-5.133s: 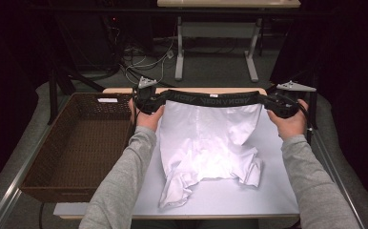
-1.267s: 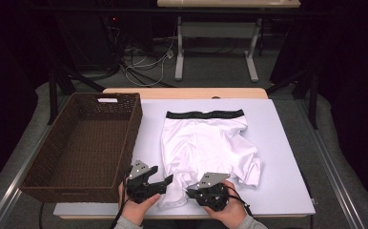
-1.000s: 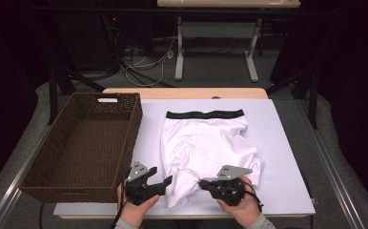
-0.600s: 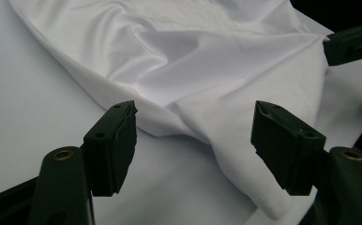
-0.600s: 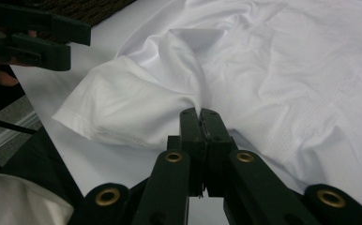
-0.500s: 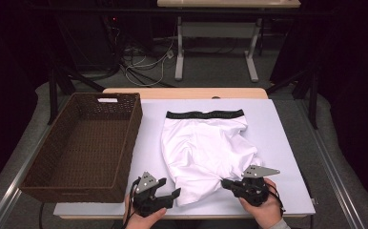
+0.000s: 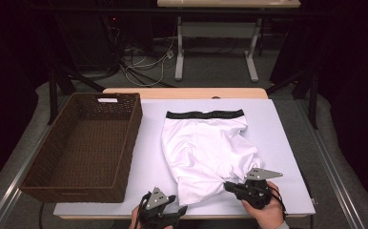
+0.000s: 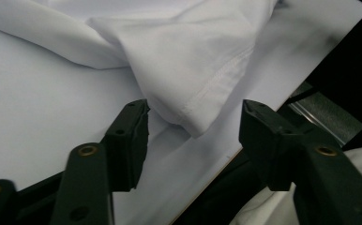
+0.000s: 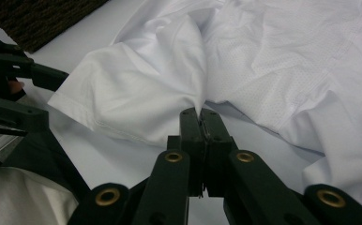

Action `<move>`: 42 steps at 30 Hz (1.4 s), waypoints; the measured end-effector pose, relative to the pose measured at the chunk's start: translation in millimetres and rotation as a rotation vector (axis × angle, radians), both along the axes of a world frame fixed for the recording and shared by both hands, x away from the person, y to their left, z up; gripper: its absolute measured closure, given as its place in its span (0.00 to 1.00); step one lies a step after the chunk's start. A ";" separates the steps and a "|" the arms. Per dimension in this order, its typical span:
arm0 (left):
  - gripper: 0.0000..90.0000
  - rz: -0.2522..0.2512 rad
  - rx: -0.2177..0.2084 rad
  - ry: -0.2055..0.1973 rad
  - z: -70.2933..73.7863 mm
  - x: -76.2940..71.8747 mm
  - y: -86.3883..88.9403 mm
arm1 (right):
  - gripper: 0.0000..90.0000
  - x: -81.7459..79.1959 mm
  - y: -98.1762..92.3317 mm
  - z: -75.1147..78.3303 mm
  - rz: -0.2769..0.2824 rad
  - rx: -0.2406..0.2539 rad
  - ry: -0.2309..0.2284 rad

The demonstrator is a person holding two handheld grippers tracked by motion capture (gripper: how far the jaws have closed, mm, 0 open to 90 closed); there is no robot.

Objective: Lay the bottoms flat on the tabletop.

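Two black two-jaw grippers at the near edge of a smooth white table (image 7: 287,138). Spread flat on it, white fine-mesh stretch shorts (image 7: 206,152) with a black elastic waistband (image 7: 205,114). Right gripper (image 9: 200,112) clamped on a fold of the fabric. Left gripper (image 8: 193,124) jaws apart, just closing around the stitched hem corner, not pressing. Alongside, a brown woven wicker basket (image 7: 34,176).

Left tongs (image 7: 182,210) half-closed, right tongs (image 7: 228,186) clamped.
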State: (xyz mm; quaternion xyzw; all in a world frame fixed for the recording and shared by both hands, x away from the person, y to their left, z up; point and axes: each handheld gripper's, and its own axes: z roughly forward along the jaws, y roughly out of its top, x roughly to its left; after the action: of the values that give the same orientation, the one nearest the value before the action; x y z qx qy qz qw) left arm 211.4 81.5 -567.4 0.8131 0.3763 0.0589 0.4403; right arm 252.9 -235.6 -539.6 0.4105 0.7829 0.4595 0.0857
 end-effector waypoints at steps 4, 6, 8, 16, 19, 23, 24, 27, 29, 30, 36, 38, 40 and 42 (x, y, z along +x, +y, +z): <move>0.75 -0.016 0.032 -0.002 -1.2 2.8 -6.1 | 0.99 -0.6 2.1 -0.3 0.006 -0.010 -0.002; 0.88 -0.026 0.034 -0.002 1.4 5.2 -5.4 | 0.99 -0.4 2.5 0.4 0.008 -0.002 -0.007; 0.98 -0.013 0.031 -0.021 7.7 5.8 -2.3 | 0.99 -0.2 2.2 1.9 0.004 0.003 -0.006; 1.00 0.028 -0.021 -0.078 55.3 8.0 28.4 | 0.99 1.4 9.2 21.3 0.028 0.065 -0.018; 1.00 0.039 -0.003 -0.092 68.2 4.3 38.5 | 0.99 1.6 16.4 29.2 0.057 0.113 -0.009; 1.00 0.057 0.012 -0.082 74.1 -3.2 53.2 | 0.99 -0.1 30.0 33.4 0.104 0.130 0.036; 1.00 0.060 0.017 -0.074 73.6 -4.9 56.7 | 0.99 -0.3 33.5 33.1 0.120 0.136 0.043; 1.00 0.081 0.025 -0.059 68.1 -9.0 65.3 | 0.99 -1.8 42.3 32.8 0.156 0.124 0.074; 1.00 0.111 0.018 -0.058 62.8 -8.9 70.3 | 0.99 -2.3 47.1 32.0 0.177 0.121 0.088; 1.00 0.124 0.014 -0.051 60.7 -7.8 72.6 | 0.99 -1.6 49.8 31.3 0.180 0.115 0.089; 1.00 0.191 0.019 -0.086 52.9 3.4 76.0 | 0.83 12.1 60.5 19.1 0.144 0.094 0.033; 1.00 0.194 0.012 -0.092 53.9 7.2 75.8 | 0.81 13.1 61.2 13.5 0.136 0.076 0.019; 1.00 0.199 0.004 -0.105 55.9 11.5 75.0 | 0.79 11.5 61.7 9.3 0.142 0.068 0.019; 1.00 0.188 -0.010 -0.105 58.7 17.0 73.9 | 0.77 8.0 63.0 8.1 0.155 0.070 0.008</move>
State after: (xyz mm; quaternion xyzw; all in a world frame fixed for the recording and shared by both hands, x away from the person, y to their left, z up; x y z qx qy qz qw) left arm 228.4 155.4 -508.7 0.7679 0.4275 0.1405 0.4560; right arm 260.9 -172.6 -531.6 0.3533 0.7961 0.4903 0.0322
